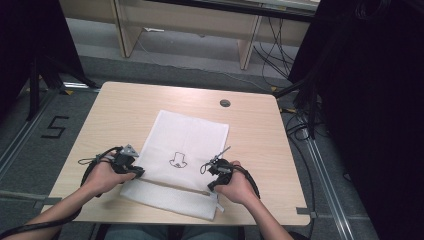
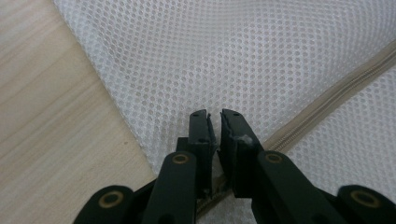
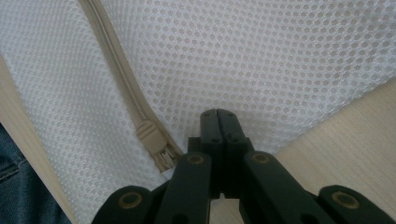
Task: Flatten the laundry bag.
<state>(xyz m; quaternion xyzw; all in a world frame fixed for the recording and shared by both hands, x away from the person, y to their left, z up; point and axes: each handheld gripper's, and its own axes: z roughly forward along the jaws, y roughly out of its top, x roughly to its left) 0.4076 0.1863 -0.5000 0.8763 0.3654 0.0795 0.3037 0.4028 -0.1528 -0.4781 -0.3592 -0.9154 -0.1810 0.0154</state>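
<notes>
Lab: cables [image 1: 300,125], black curtains [image 1: 370,100]

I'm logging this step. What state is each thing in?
Mesh bag: flat on the table, near edge folded over.
Zipper: closed, slider at its end.
Left tongs: shut on the bag's left edge.
Right tongs: shut on the bag's right edge, beside the slider.

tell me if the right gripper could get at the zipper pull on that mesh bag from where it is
Probably yes: the zipper pull lies bare on the mesh laundry bag just beside the right gripper, nothing between them, though its jaws are shut.
</notes>
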